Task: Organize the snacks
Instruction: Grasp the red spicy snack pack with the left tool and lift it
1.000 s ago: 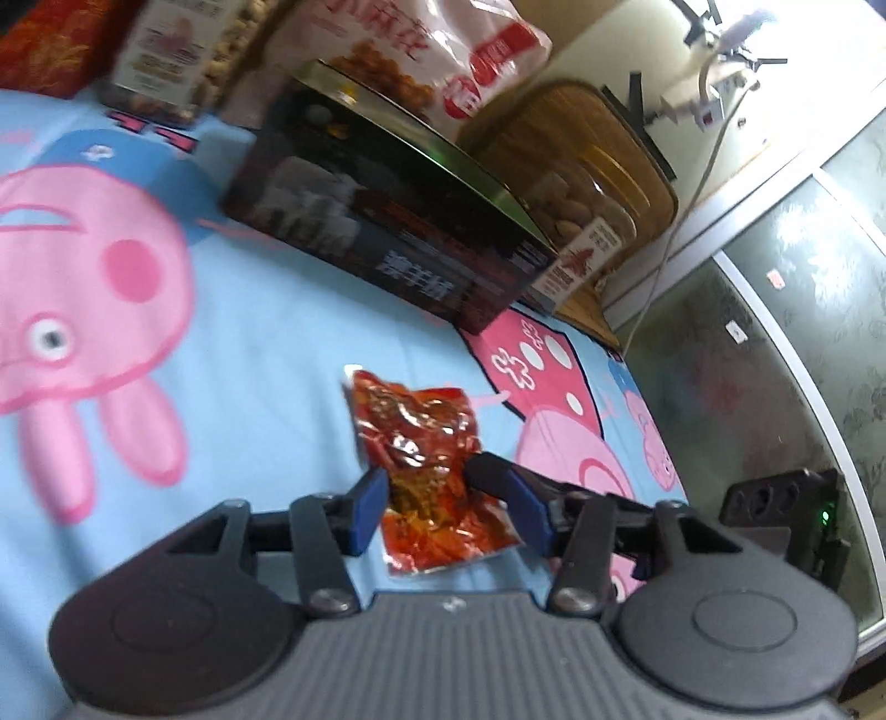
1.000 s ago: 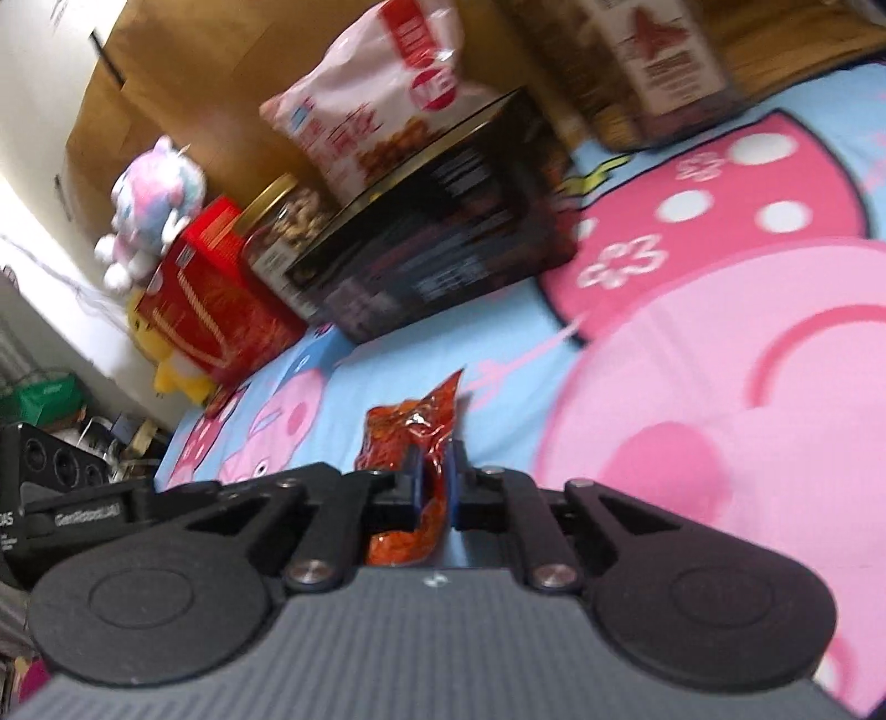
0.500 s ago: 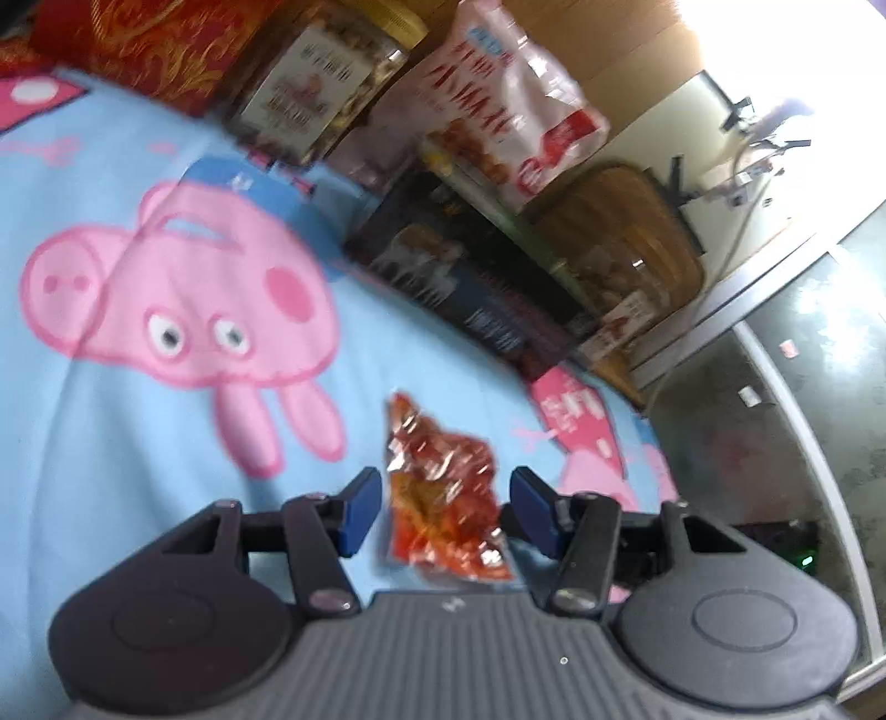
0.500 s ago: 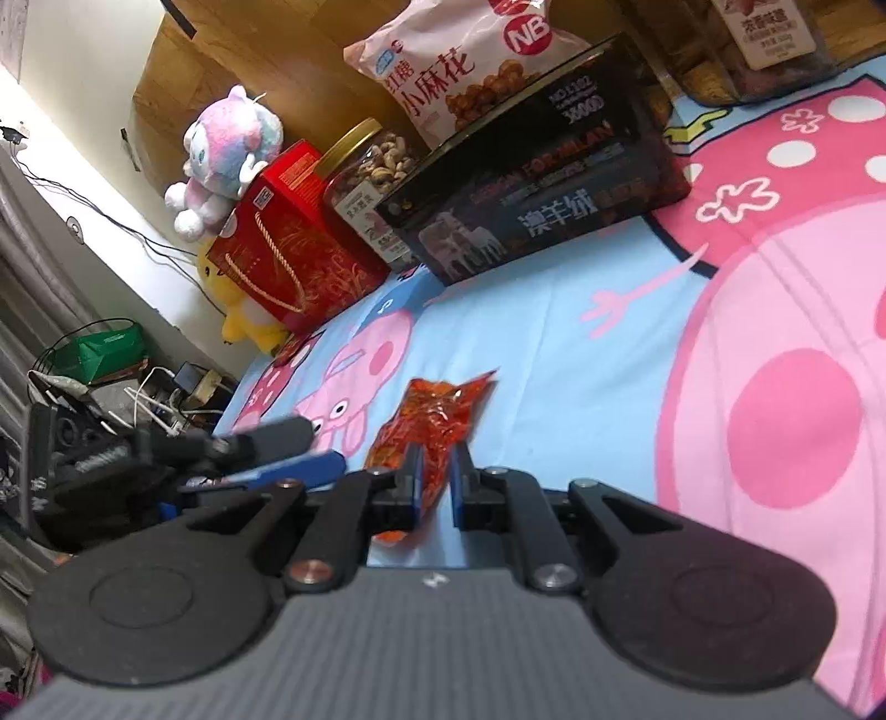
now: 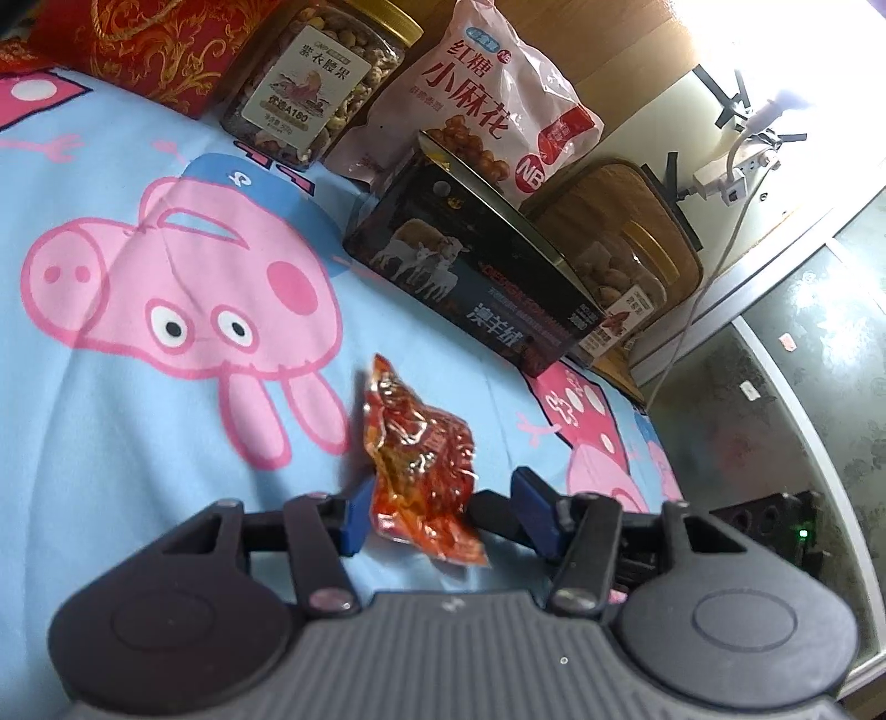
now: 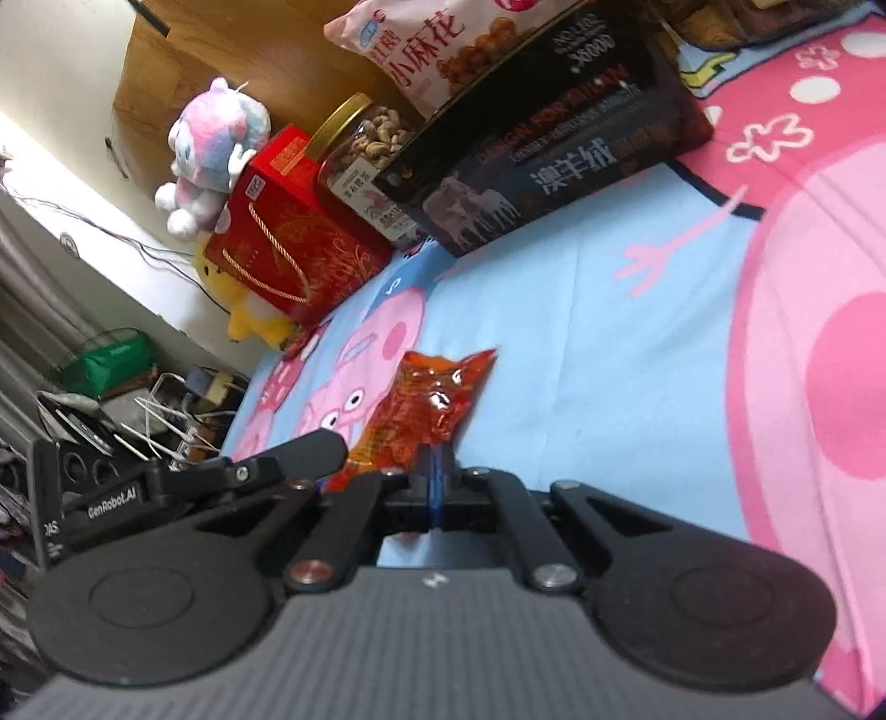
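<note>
A small red-orange snack packet (image 5: 421, 459) hangs above the blue cartoon-pig bedsheet (image 5: 138, 399). My right gripper (image 6: 434, 487) is shut on the packet's near end (image 6: 426, 410) and holds it up. My left gripper (image 5: 443, 507) is open, its blue fingertips on either side of the packet's lower part without pinching it. One left finger (image 6: 299, 454) shows in the right wrist view just left of the packet.
Along the bed's back edge stand a red gift box (image 5: 144, 50), a nut jar (image 5: 315, 83), a pink snack bag (image 5: 487, 116), a black box (image 5: 476, 277) and another jar (image 5: 620, 288). Plush toys (image 6: 210, 149) sit beyond the gift box; the bed edge lies right.
The packet has been lifted off the sheet by my right gripper. My left gripper has drawn back and tilted, so more of the back row shows; its fingers stay open around the packet.
</note>
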